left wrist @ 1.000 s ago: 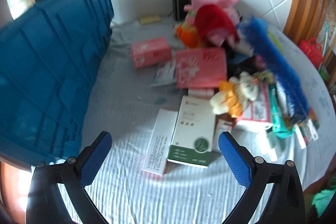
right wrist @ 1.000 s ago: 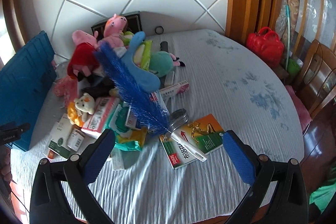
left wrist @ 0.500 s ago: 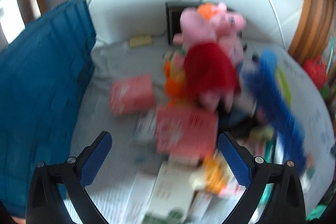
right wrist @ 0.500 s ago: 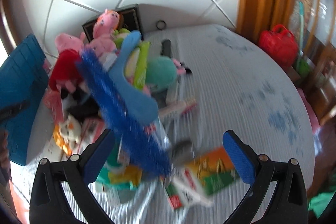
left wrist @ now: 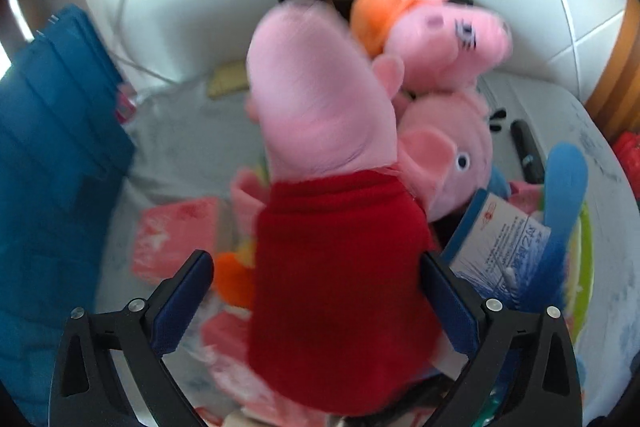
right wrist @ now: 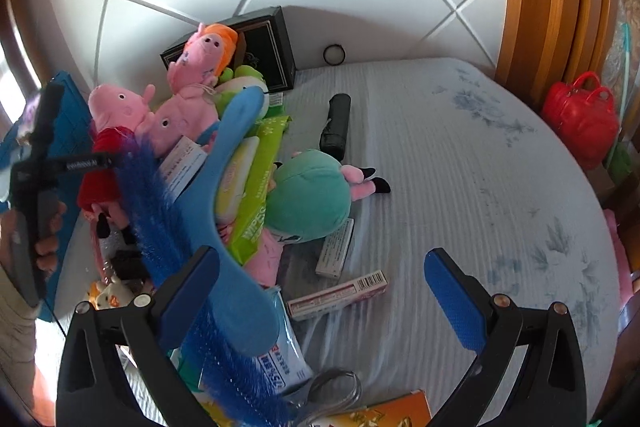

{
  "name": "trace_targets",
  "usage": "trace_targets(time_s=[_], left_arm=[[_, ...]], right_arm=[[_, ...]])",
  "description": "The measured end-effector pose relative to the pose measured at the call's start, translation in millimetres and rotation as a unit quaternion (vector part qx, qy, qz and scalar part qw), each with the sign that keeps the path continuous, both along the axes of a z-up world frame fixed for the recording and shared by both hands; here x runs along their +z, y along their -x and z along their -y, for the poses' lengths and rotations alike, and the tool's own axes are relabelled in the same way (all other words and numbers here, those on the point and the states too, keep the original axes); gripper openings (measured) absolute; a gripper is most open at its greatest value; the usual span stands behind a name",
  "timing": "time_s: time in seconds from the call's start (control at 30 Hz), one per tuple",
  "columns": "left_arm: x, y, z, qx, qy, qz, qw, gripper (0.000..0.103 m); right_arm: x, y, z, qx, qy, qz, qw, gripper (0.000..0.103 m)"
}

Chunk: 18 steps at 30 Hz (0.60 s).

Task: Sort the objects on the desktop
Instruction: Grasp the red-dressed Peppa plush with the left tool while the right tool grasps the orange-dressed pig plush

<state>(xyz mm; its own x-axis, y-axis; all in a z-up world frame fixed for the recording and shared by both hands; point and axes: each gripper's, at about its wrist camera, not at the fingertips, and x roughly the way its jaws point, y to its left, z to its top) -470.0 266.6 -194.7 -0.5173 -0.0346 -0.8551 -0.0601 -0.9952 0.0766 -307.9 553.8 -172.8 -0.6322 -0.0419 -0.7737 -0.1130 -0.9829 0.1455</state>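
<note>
A pink pig plush in a red dress (left wrist: 340, 267) fills the left wrist view, its body between the wide-open fingers of my left gripper (left wrist: 316, 299); whether the pads touch it I cannot tell. It also shows in the right wrist view (right wrist: 108, 131), with the hand-held left gripper (right wrist: 40, 163) beside it. Two more pink pig plushes (left wrist: 440, 39) lie behind it. My right gripper (right wrist: 320, 291) is open and empty above a pile with a blue brush (right wrist: 224, 227) and a green plush (right wrist: 312, 191).
A blue crate (left wrist: 52, 167) stands at the left. Pink boxes (left wrist: 176, 235), green wipes packs (right wrist: 260, 179), small cartons (right wrist: 340, 293), a black box (right wrist: 260, 51), a black tube (right wrist: 338, 123) and a red bag (right wrist: 580, 115) lie around. The grey tablecloth (right wrist: 480, 187) stretches to the right.
My left gripper has moved forward from the boxes up to the red-dressed pig plush, which now sits between its fingers. My right gripper has moved forward over the pile.
</note>
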Motion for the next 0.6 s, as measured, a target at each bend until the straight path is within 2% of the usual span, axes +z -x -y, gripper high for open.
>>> trace_targets(time_s=[0.03,0.1,0.2,0.33,0.47,0.6], left_arm=[[0,-1,-1,-0.007,-0.009,-0.003,0.9999,0.075],[7,-5,-4,-0.019,-0.008,-0.012,0.9997,0.066],[11,-1,-1,-0.023,-0.013,-0.012,0.9996,0.062],[42,1,8,-0.019,-0.016,-0.055,0.9982,0.059],[74,22,12,-0.018,-0.017,-0.091,0.9956,0.057],[67,44,14,-0.011,-0.017,-0.083,0.9963,0.057]], right_arm=[[-1,5,0,0.002,0.002,0.004,1.000,0.103],[2,18,5,0.010,-0.004,0.003,1.000,0.103],[13,41,18,0.026,-0.010,-0.011,1.000,0.103],[28,75,43,0.056,-0.003,-0.028,0.998,0.103],[50,120,75,0.093,-0.007,-0.054,0.994,0.103],[75,178,96,0.116,-0.001,-0.078,0.990,0.103]])
